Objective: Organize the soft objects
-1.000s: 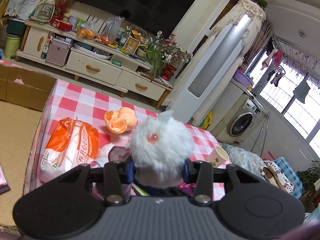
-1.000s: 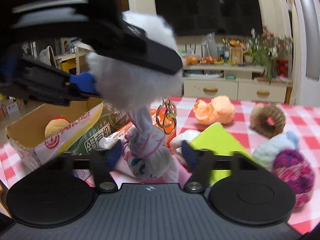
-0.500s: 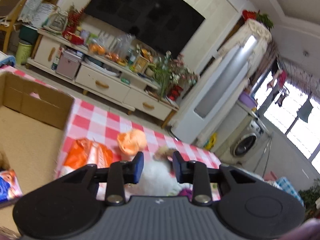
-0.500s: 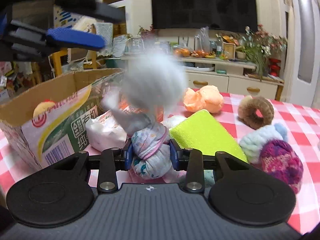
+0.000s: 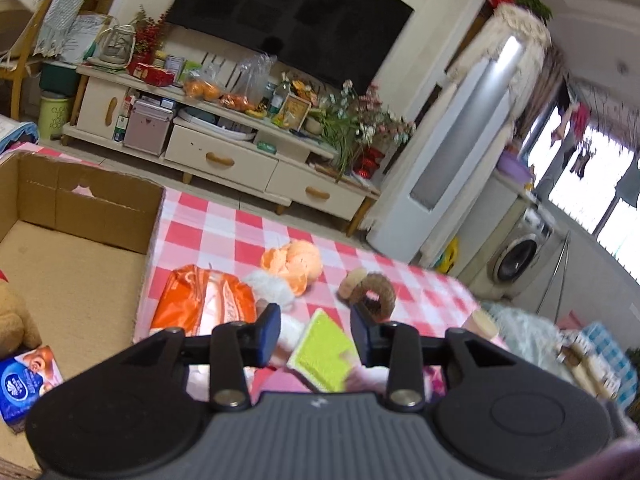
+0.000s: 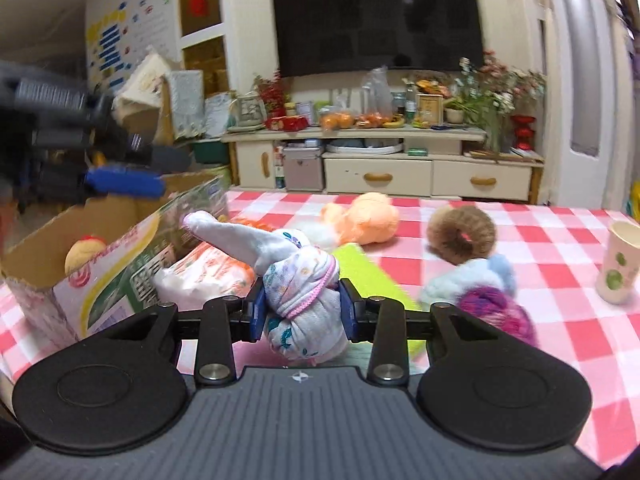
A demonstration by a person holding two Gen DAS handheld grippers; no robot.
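My right gripper (image 6: 302, 314) is shut on a white patterned cloth bundle (image 6: 298, 292) tied with a pink band, held just above the checked table. My left gripper (image 5: 316, 330) is open and empty, high above the table beside the cardboard box (image 5: 76, 248); it also shows blurred at the left of the right wrist view (image 6: 124, 182). A white fluffy ball (image 5: 270, 286) lies by the orange plush (image 5: 294, 264). A green sponge (image 5: 322, 354), a brown fuzzy ring (image 5: 370, 290) and a blue-and-purple pom toy (image 6: 486, 292) lie on the table.
The box holds a tan plush (image 5: 12, 316) and a blue tissue pack (image 5: 24, 380). An orange plastic packet (image 5: 204, 304) lies next to the box. A paper cup (image 6: 620, 264) stands at the table's right. A TV cabinet (image 5: 224, 156) stands behind.
My left gripper let go of the white fluffy ball, which dropped to the table by the orange plush, then rose and swung left toward the box. My right gripper closed on the cloth bundle.
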